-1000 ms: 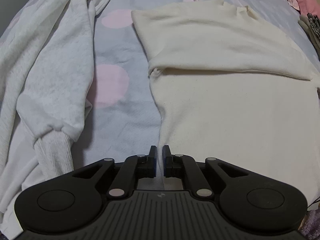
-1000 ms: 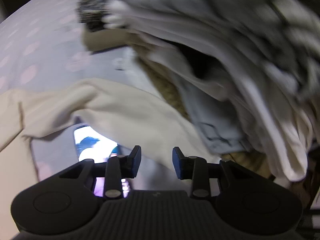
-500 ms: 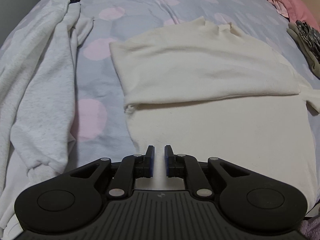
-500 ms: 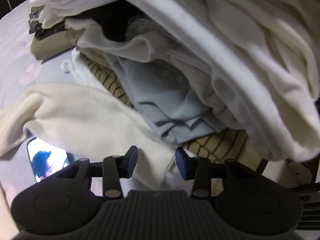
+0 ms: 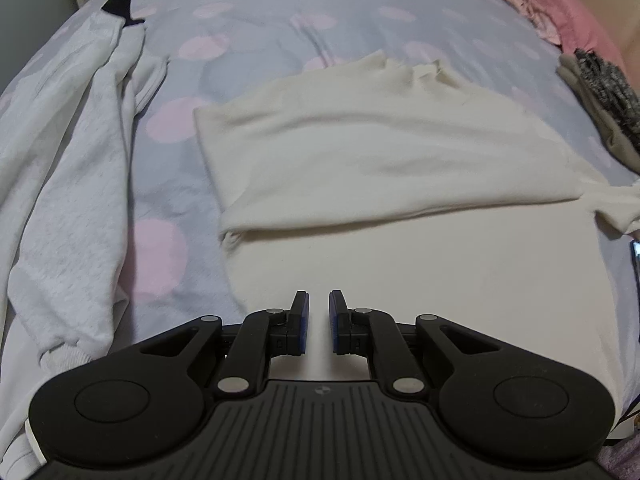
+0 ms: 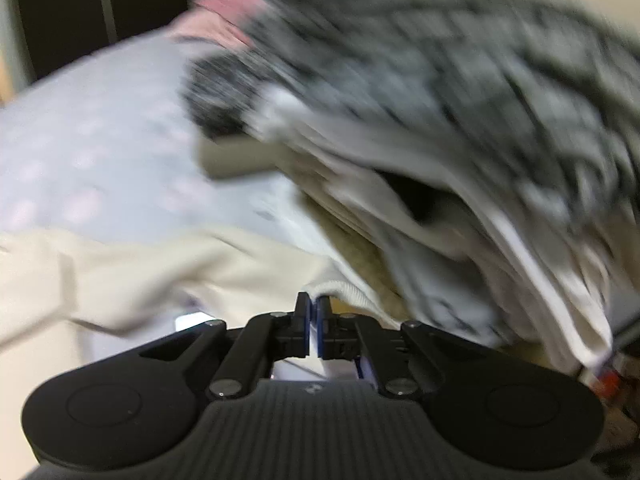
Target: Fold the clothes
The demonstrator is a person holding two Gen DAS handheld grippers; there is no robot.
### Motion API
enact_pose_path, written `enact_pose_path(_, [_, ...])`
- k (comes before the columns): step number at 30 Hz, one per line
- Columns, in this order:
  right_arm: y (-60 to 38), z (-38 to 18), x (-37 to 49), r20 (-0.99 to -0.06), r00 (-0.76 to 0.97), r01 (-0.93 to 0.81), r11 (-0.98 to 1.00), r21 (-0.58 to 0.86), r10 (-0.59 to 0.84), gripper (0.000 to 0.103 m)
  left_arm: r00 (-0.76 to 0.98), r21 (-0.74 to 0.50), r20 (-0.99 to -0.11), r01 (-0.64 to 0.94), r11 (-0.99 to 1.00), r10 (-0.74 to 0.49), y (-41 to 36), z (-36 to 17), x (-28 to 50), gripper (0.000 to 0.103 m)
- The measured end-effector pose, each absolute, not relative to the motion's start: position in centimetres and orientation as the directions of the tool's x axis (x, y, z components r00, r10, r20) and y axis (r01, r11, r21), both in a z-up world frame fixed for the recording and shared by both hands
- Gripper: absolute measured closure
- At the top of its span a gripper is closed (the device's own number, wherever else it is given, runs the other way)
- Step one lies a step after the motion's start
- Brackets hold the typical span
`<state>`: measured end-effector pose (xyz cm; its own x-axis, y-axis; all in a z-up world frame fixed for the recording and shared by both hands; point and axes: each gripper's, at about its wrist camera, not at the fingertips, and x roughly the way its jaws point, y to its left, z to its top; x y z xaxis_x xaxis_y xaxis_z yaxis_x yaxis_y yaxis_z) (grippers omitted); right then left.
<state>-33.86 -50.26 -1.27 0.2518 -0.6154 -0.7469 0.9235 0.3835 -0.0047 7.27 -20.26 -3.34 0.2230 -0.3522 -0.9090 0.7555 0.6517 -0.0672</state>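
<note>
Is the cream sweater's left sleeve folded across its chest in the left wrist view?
Yes: on the cream sweater a sleeve lies flat across the chest from the left side.

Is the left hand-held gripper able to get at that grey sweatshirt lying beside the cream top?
Probably yes: the grey sweatshirt lies uncovered on the bedspread, and the left hand-held gripper holds nothing.

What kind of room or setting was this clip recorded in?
Most likely a bedroom, with a bed as the work surface: a grey bedspread with pink dots lies under the cream sweater, a white sweatshirt lies beside it, and an unfolded laundry pile is heaped at one edge.
</note>
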Motion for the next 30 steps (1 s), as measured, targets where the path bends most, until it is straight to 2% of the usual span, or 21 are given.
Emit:
enact_pose_path(7, [-46.5,2.7,-26.2,-0.686,0.48,0.802,0.59,0.09,-0.547,0.1,0.23,-0.08,-0.871,0.806,0.587,-0.434,-21.4,-1.9,6.0,0.095])
enact_pose_path(16, [-39.2,5.2,-15.8,-0.667,0.685,0.544,0.814,0.203,-0.291,0.1,0.216,-0.125,-0.833,0.824,0.553,-0.51,-22.6,-0.3,5.9,0.095])
enact_pose_path(22, [-35.0,3.7,-10.5,-0.695,0.711,0.386,0.885,0.26,-0.106,0.1,0.192,-0.155,-0.826,0.827,0.54,-0.531,-23.0,-0.3,6.3,0.095])
enact_pose_path(29, [-33.2,-0.8,-5.9,-0.766,0.64,0.346,0.912,0.219,-0.059,0.099,0.166,-0.159,-0.832,0.843,0.514,-0.53,-23.6,-1.3,6.1,0.095])
enact_pose_path(30, [-33.3,-1.2,-5.5,-0.771,0.635,0.352,0.91,0.22,-0.059,0.095,0.161,-0.162,-0.831,0.846,0.508,-0.532,-23.7,-1.4,6.1,0.095])
